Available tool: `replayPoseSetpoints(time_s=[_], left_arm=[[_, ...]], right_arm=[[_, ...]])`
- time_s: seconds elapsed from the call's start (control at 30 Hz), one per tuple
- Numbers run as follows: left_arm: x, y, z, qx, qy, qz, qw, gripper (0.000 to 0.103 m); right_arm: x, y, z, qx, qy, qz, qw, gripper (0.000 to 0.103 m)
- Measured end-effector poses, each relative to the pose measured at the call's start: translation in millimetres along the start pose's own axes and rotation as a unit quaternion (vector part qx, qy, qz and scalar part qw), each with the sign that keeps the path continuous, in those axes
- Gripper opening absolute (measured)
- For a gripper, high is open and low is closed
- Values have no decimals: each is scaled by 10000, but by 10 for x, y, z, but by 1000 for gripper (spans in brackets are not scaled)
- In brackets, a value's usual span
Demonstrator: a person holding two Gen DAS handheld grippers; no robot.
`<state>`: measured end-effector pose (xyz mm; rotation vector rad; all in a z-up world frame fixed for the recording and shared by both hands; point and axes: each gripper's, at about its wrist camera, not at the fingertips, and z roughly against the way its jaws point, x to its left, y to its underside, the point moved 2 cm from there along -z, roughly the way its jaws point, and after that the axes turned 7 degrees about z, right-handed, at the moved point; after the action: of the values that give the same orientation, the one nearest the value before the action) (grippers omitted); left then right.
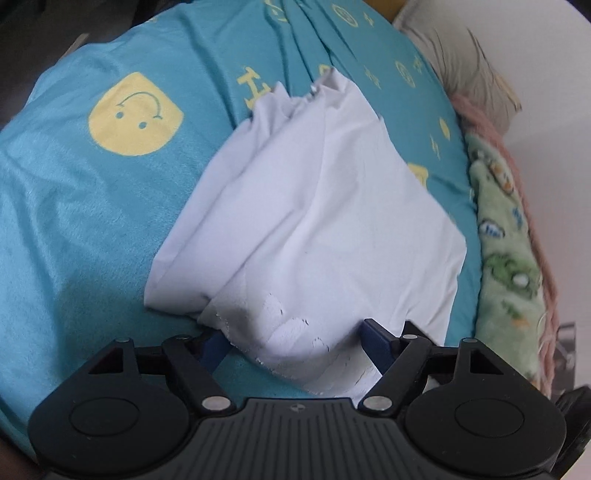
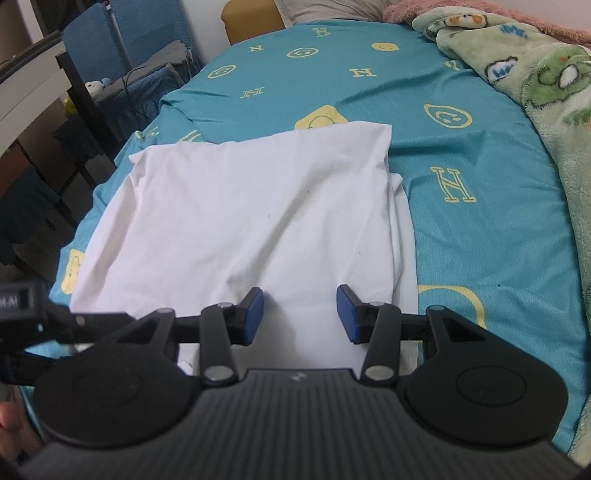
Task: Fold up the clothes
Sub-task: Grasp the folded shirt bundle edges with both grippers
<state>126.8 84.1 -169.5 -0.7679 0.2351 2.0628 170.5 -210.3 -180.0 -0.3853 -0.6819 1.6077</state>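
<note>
A white garment [image 1: 314, 221] lies folded on the teal bed sheet [image 1: 92, 221]. In the left wrist view its near edge, with a cracked white print, drapes between my left gripper's [image 1: 295, 339] wide-open blue fingers [image 1: 375, 341]; the left one is partly hidden by the cloth. In the right wrist view the garment [image 2: 240, 221] lies as a flat rectangle. My right gripper [image 2: 300, 314] is open above its near edge, with the blue pads [image 2: 253, 314] apart and nothing between them.
A green fleece blanket [image 2: 554, 92] and a pink one [image 2: 480, 11] lie along the bed's right side. A grey pillow [image 1: 461, 66] sits at the head. Dark furniture and a blue chair [image 2: 92, 55] stand left of the bed.
</note>
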Motion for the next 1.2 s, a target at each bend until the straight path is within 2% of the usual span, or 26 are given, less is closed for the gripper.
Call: replayPoseSetpoints(time_s=[0.2, 0.27, 0.33, 0.37, 0.4, 0.43, 0.47, 0.57, 0.6, 0.67, 0.73, 0.8, 0.83, 0.9, 1.0, 1.07, 1.13, 1.2], left_arm=[[133, -39, 108, -242, 396, 476, 9978, 23], [83, -31, 169, -376, 521, 374, 9972, 17], [-17, -16, 235, -533, 657, 194, 9962, 15], [-60, -6, 267, -603, 722, 112, 9955, 14], [-86, 4, 296, -660, 782, 50, 9947, 14], [-112, 14, 325, -718, 842, -11, 9939, 14], [-131, 24, 351, -758, 889, -49, 9931, 13], [-147, 35, 370, -775, 935, -21, 9926, 13], [-132, 38, 372, -770, 922, 12, 9928, 13], [-84, 23, 356, -740, 911, 113, 9930, 13], [-64, 4, 325, -721, 897, 187, 9932, 13], [-65, -8, 308, -735, 895, 179, 9931, 13], [-65, -9, 318, -747, 914, 181, 9928, 13], [-67, -20, 330, -761, 962, 222, 9922, 13], [-64, -24, 380, -855, 1014, 252, 9908, 13], [-75, -21, 417, -943, 1034, 212, 9899, 13], [-87, -25, 430, -1005, 1037, 198, 9893, 13], [-81, -38, 432, -1021, 1060, 246, 9888, 13]], right_arm=[[-14, -18, 35, -18, -7, -204, 9998, 46], [-53, -37, 98, -44, -64, -468, 9989, 47], [-115, -66, 228, -169, -372, -892, 9952, 50], [-147, -70, 293, -222, -637, -1183, 9907, 55], [-169, -55, 340, -235, -944, -1517, 9836, 63], [-165, -18, 367, -199, -1282, -1834, 9745, 81], [-159, 20, 389, -155, -1623, -2145, 9630, 89], [-35, 189, 348, 201, -2684, -2957, 9166, 89], [12, 238, 338, 273, -2781, -3121, 9080, 89], [45, 311, 327, 274, -2745, -3372, 9001, 89], [-5, 416, 290, 392, -2827, -3942, 8736, 89], [-43, 552, 289, 385, -3039, -4506, 8385, 89], [-20, 600, 269, 459, -3152, -4584, 8297, 89], [81, 659, 204, 678, -3268, -4583, 8237, 89], [163, 711, 119, 703, -3250, -4632, 8215, 89], [101, 711, 55, 581, -3084, -4708, 8246, 89], [9, 725, 16, 421, -2798, -4827, 8288, 88], [-152, 776, 80, 99, -2203, -5069, 8333, 88]])
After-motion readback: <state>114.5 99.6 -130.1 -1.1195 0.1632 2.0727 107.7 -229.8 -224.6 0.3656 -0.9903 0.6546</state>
